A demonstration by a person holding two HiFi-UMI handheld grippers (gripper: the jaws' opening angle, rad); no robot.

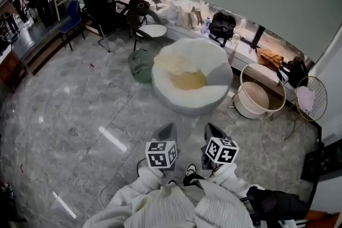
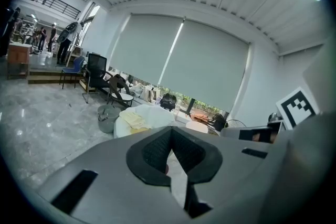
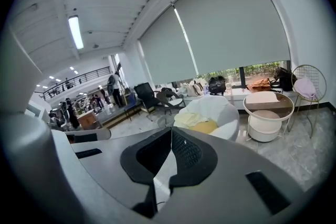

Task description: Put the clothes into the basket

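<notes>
Both grippers are empty. The left gripper has its jaws pressed together, and so has the right gripper, with nothing between the dark ribbed pads of either.

Straight ahead of both and well apart from them lie the clothes — a white, a cream and a yellow piece, soft and rumpled, heaped in a round padded white chair with a thick, smooth rim. Ahead and to the left of the left gripper stands the grey-green mesh basket, round with an open top, just beside the chair's left edge.

Between the grippers and the chair the glossy grey marble floor is bare, and it runs wide to the left of the left gripper. Ahead and to the right of the right gripper the room is tighter — a white round stand with a thin hoop frame, a wire chair with a pink cushion, then the wall. A cluttered window ledge closes the far edge behind the chair.
</notes>
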